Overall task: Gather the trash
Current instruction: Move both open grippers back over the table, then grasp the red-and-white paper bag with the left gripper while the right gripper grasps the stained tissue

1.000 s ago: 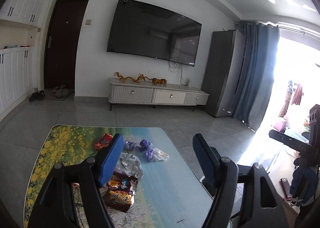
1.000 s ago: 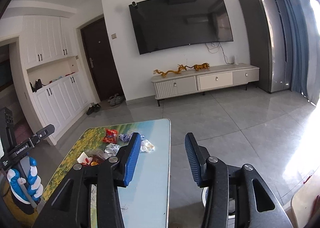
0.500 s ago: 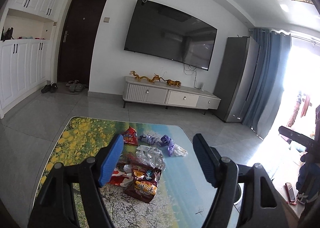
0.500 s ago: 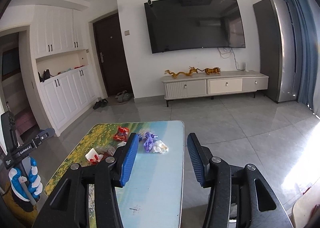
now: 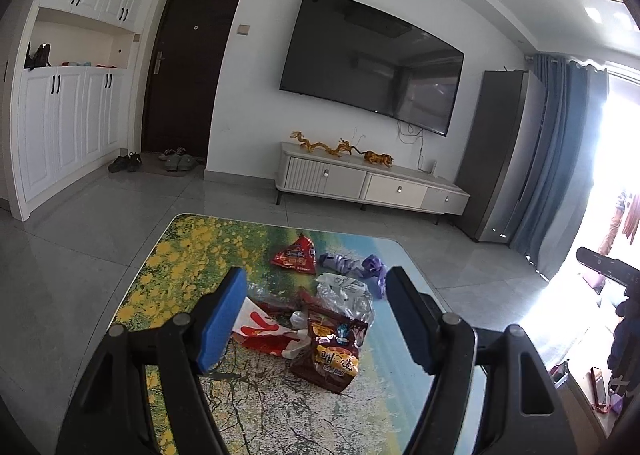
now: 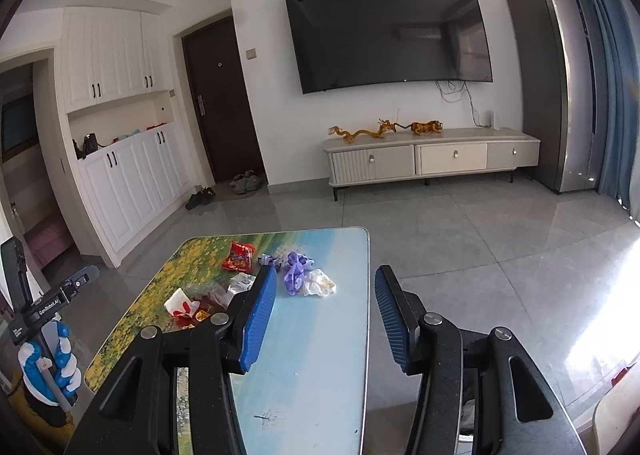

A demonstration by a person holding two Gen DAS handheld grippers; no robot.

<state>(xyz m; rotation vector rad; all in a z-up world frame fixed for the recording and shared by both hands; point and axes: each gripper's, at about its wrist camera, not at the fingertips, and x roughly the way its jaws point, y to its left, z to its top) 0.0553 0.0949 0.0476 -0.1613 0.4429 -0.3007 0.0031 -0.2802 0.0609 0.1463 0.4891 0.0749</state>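
Note:
A pile of trash lies on a low table (image 5: 168, 255) with a landscape print. It holds a red snack packet (image 5: 295, 257), purple wrappers (image 5: 352, 265), a clear plastic bag (image 5: 346, 297), a red-and-white wrapper (image 5: 260, 329) and a brown snack bag (image 5: 332, 355). My left gripper (image 5: 316, 319) is open and empty, held above the near side of the pile. My right gripper (image 6: 326, 317) is open and empty over the table's right part (image 6: 320, 355). There the red packet (image 6: 239, 256), purple wrappers (image 6: 295, 273) and a crumpled white tissue (image 6: 318, 282) lie ahead of it.
A TV cabinet (image 5: 372, 185) stands against the far wall under a wall TV (image 5: 370, 63). White cupboards (image 6: 132, 171) and a dark door (image 6: 220, 103) are at left, shoes (image 5: 128, 162) on the floor. Grey tiled floor surrounds the table. A bin's rim shows under my right gripper (image 6: 468, 411).
Both grippers have tilted and moved so the table and trash pile sit more central and closer. Both stay open and empty.

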